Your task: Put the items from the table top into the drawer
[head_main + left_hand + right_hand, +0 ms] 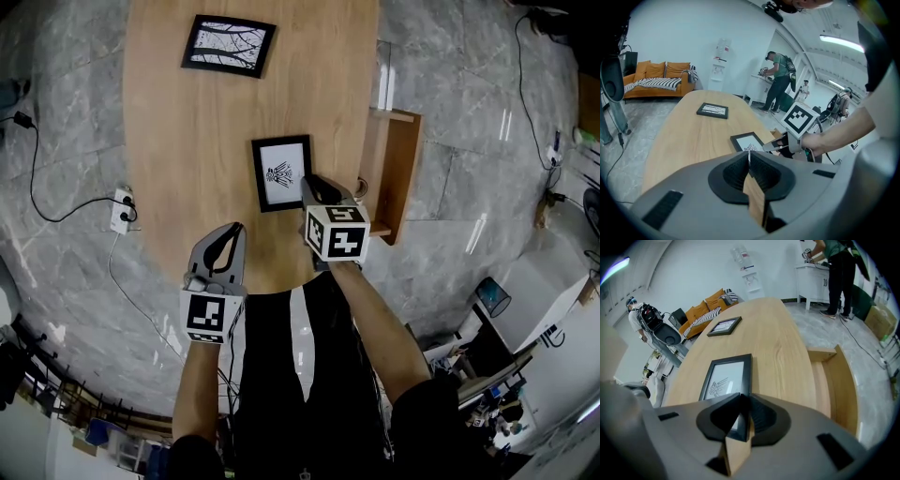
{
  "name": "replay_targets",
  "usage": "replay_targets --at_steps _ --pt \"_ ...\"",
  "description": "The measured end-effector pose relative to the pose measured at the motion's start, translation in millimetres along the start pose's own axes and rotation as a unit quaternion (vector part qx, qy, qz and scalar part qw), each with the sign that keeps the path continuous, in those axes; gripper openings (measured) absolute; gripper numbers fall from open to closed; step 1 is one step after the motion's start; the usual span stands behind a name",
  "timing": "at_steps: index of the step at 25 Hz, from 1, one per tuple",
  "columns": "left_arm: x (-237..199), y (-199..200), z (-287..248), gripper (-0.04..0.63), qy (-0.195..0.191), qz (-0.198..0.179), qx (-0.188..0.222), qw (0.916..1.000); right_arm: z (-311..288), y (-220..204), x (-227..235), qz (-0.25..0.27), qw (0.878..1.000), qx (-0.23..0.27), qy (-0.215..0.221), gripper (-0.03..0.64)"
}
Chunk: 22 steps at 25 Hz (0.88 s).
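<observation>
Black-framed emblem print (279,173) gripped at its near corner by right gripper (315,189) jaws; left gripper (232,232) jaws together, empty.

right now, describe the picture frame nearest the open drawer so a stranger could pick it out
Start at the long wooden table with the open drawer on its side. The near frame lies flat beside that drawer, its edge in the right gripper. Unlike the far frame, with its branch print, it shows a small dark emblem on white.

Power strip (122,208) lies on grey stone floor (56,112).
</observation>
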<state>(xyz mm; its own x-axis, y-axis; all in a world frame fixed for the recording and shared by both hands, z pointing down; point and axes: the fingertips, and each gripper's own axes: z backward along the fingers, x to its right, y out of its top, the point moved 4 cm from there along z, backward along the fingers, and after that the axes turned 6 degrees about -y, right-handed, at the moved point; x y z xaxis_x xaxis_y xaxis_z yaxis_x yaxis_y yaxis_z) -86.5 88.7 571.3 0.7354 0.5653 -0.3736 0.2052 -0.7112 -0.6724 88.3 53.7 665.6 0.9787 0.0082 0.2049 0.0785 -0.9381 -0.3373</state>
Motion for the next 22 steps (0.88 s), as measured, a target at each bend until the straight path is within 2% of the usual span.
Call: replay_targets --at_steps 12,22 --pt "15 9 -6 0.023 -0.012 -0.019 -0.005 0.9997 28 17 28 -0.049 0.998 0.036 0.007 0.071" --pt "40 13 -28 0.023 -0.034 -0.036 -0.019 0.9986 42 22 79 -0.079 0.995 0.055 -0.011 0.071"
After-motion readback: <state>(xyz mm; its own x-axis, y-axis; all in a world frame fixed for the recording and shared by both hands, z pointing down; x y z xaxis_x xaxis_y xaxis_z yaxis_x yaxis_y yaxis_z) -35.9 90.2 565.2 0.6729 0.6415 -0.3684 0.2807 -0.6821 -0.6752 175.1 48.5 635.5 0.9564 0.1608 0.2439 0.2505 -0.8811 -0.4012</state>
